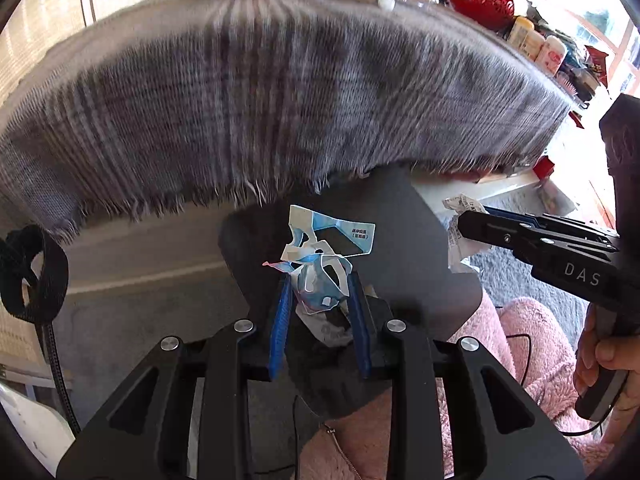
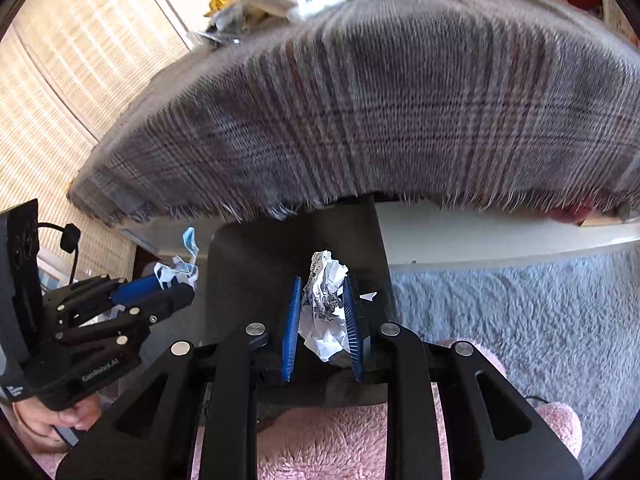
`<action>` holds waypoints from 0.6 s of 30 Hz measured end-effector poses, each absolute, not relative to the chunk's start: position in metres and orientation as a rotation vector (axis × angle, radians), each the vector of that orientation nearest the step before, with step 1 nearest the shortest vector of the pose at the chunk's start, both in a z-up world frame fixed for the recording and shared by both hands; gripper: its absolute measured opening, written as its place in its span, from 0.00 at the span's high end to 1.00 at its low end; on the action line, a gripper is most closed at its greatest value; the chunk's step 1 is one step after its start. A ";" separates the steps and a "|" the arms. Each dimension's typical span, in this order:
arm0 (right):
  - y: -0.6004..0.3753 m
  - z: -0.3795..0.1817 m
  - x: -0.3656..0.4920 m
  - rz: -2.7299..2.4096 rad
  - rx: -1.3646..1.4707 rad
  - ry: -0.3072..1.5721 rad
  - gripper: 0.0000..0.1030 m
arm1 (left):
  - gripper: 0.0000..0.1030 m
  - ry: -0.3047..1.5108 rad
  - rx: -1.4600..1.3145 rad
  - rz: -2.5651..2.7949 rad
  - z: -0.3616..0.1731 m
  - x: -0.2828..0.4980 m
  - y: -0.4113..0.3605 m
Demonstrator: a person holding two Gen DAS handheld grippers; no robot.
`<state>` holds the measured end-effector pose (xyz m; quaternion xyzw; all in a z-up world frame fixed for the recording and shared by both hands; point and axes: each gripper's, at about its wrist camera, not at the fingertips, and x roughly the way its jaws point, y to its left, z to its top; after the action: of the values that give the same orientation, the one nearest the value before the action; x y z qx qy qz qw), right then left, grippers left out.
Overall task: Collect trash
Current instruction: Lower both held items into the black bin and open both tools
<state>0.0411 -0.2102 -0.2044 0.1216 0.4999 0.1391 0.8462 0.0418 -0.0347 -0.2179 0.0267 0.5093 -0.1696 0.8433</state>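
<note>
Trash: two pieces, one in each gripper. Blue-white wrapper (image 1: 320,264), torn and crumpled, sits between the blue pads (image 1: 280,320) of the left gripper (image 1: 318,300); jaws narrowed onto it, holding it, with most of the wrapper sticking out past the tips toward 12 o'clock. Paper wad (image 2: 326,304), white with black print, sits between the pads of the right gripper (image 2: 323,312); jaws likewise closed in on it, wad standing up along the finger axis.

Relation for the coming move: both pieces are already inside their jaws, so nothing lies ahead to reach for; no bin shows in either view, and the drop point cannot be told. In the left view the right gripper (image 1: 472,228) enters at 3 o'clock, near but apart; in the right view the left gripper (image 2: 176,288) sits at 9 o'clock.

Surroundings: one plaid cloth (image 1: 280,92) overhanging at 12 o'clock, blurred; one dark panel (image 2: 296,248) under both grippers; grey rug (image 2: 520,320) at 3 o'clock; pink fleece (image 2: 340,440) at 6 o'clock.

Count: wrappers, one; wads, one; grippers, two.
</note>
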 end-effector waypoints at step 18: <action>-0.186 -0.217 0.054 0.296 0.236 1.089 0.44 | 0.49 1.170 0.028 -0.381 -0.248 0.049 -0.040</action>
<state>0.0539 -0.1862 -0.2165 0.1116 0.5147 0.1399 0.8385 0.0493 -0.0400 -0.2477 0.0131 0.5486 -0.1785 0.8167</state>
